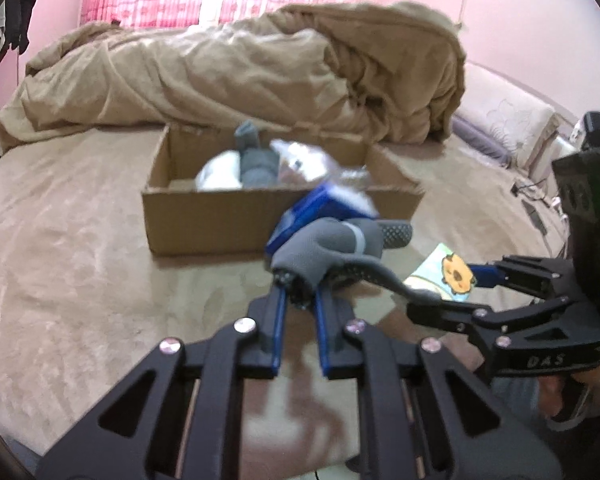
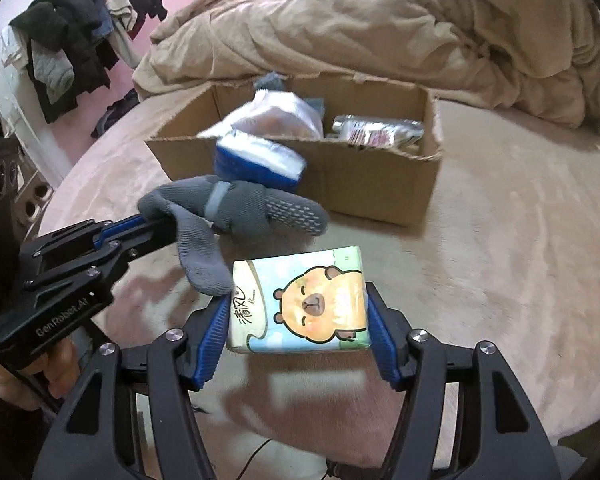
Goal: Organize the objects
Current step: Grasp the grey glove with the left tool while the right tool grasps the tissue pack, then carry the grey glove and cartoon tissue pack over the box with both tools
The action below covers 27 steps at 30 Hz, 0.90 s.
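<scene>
The cardboard box (image 2: 380, 184) sits on the bed as the collecting place, already holding a white bundle, a grey sock and a shiny packet, so things nearby are probably meant to go in it. The left gripper (image 1: 300, 284) is pinched fully shut on the cuff end of the grey socks (image 2: 236, 208), which hang in front of the box's near wall, lifted off the cover so they can likely be carried over the wall. A blue tissue pack (image 2: 260, 160) leans against that same near wall, outside the box. The right gripper (image 2: 298, 320) stands about half open, its two pads pressing the sides of the bear tissue pack (image 2: 300, 300), held flat, nearer the camera than the box.
</scene>
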{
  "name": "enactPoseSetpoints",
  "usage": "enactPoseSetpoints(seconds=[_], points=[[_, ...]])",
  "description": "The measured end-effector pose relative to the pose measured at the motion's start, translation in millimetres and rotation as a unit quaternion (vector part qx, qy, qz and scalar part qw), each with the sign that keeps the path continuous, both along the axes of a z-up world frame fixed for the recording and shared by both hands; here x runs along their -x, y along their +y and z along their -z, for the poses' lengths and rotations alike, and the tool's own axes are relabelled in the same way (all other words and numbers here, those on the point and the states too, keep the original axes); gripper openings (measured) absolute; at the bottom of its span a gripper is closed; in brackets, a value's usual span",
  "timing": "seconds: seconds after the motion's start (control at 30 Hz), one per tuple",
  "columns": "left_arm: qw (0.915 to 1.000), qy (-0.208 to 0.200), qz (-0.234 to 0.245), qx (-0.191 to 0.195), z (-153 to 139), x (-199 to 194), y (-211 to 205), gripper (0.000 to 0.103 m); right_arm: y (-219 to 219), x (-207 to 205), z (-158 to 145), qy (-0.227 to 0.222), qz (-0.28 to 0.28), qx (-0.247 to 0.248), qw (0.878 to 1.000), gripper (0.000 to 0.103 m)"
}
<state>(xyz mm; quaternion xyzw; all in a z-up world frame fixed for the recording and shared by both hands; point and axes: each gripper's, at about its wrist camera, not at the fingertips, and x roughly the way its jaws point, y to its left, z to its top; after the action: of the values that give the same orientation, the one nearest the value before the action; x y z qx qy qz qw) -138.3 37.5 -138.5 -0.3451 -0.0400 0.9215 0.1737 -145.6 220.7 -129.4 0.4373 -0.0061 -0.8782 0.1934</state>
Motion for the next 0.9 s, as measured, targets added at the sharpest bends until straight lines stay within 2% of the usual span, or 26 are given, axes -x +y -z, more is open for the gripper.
enactPoseSetpoints(seconds=[0.13,0.3,0.5,0.9], points=[[0.9999,0.009,-0.006,-0.001,-23.3,-18.7,-3.4,0.013,1.8,-15.0,-20.2,0.023,0.009,-0.016,1.0,0.066],[0.9995,0.001,-0.021,-0.023,-56.8,-47.3,-12.9,0.013,8.2,-37.1,-54.9,0.046,0.02,-0.009,0.999,0.066],[0.9988,0.009,-0.041,-0.027,-92.4,-70.3,-20.6,0.013,6.4,-64.6,-96.4,0.079,0.014,-0.001,0.997,0.066],[0.9955,0.038,-0.078,-0.04,-150.8,-76.5,-41.0,0.013,10.8,-75.3,-149.6,0.108,0.028,0.01,0.994,0.066]])
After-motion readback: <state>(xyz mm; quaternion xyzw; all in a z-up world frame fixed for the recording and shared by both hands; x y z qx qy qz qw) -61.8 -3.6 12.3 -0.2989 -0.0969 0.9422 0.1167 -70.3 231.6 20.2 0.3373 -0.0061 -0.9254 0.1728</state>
